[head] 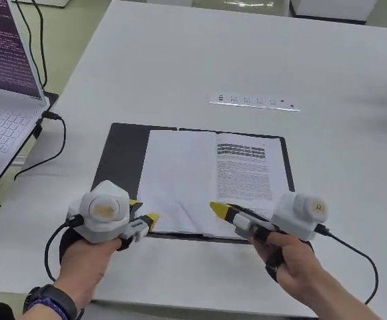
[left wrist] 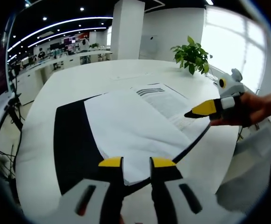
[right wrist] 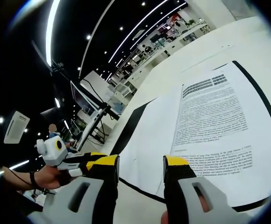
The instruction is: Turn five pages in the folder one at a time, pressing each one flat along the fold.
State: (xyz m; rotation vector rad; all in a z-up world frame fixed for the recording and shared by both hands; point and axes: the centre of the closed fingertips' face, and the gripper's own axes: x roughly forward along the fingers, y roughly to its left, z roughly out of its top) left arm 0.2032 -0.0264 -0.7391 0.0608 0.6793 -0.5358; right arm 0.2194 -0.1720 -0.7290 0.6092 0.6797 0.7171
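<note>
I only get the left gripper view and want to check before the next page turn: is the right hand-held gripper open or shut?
Observer: Open. Its own view shows the right hand-held gripper with a clear gap between its jaws, pointing at the printed page.
Operator: Is there anything to the left of the folder that I should mind?
Observer: In the head view, an open laptop stands at the far left, well apart from the folder.
Operator: And beyond the folder?
Observer: A strip of sockets is set into the table, apart from the folder's far edge.
</note>
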